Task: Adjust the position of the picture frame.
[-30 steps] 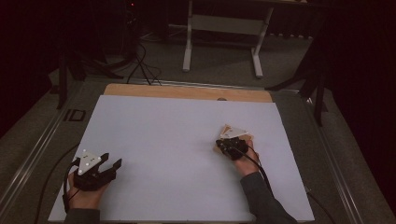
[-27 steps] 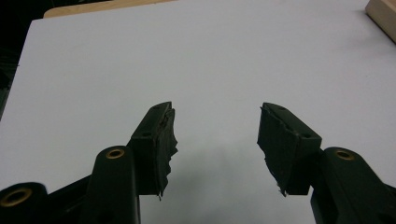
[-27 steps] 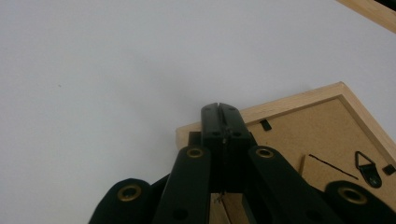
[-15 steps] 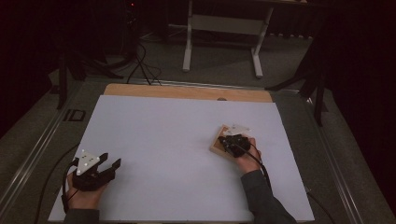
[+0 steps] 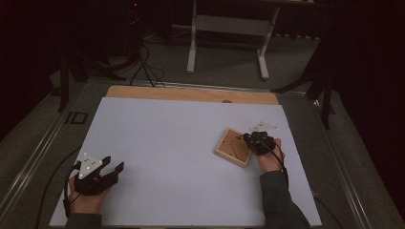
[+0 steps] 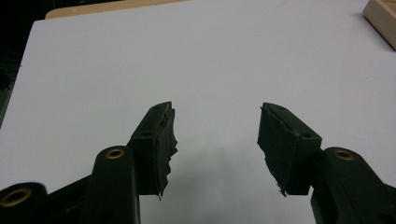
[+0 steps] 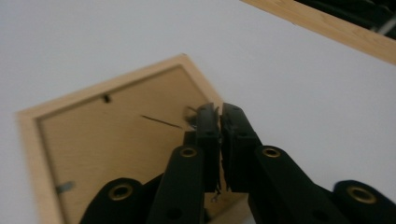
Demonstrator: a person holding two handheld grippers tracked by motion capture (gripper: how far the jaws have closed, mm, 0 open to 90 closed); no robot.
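Note:
A small wooden picture frame [image 5: 232, 145] lies back side up on the white table top, right of centre. My right gripper [image 5: 246, 138] reaches in from its right, tips over the frame's near corner. In the right gripper view the frame's backing [image 7: 116, 140] has a small metal tab, and my right gripper [image 7: 219, 109] has just been opening: a thin slit parts the pads, with nothing seen between them. My left gripper [image 5: 113, 163] rests at the front left with its jaws wide apart. In its own view my left gripper [image 6: 215, 109] is empty, the frame's corner [image 6: 380, 21] far off.
A flat white piece [image 5: 264, 125] lies just behind the right hand. The white sheet [image 5: 167, 138] covers the table, with a wooden strip [image 5: 191, 94] along its far edge. Beyond it stand a white table stand [image 5: 193, 43] and cables on the dark floor.
My right hand has moved left and the wooden frame has slid with it, away from the white piece, which now lies bare behind the hand. The left gripper has kept still.

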